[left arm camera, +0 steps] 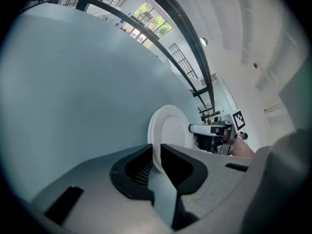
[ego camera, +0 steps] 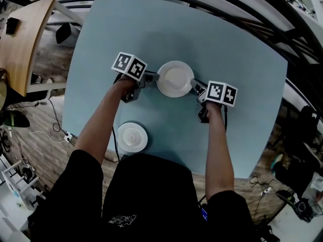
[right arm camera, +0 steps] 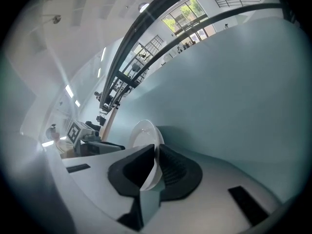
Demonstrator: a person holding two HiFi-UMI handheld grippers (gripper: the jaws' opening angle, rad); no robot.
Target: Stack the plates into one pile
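White glossy round plate [ego camera: 175, 78] — rim clamped by left gripper [ego camera: 153, 77], right gripper [ego camera: 195, 87], smooth pale-blue table [ego camera: 242, 59].

**Daylit Workroom**

A pale blue table [ego camera: 232, 49] stands on a wood-plank floor [ego camera: 35, 117]. A wooden desk [ego camera: 22, 39] sits off to the left, with cables [ego camera: 45, 133] trailing nearby. Black railings [ego camera: 242, 11] curve behind, and daylight comes through tall windows [left arm camera: 153, 19].

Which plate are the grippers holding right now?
The bigger plate mid-table: left gripper and right gripper clamp its opposite rims. The smaller plate near the person lies untouched.
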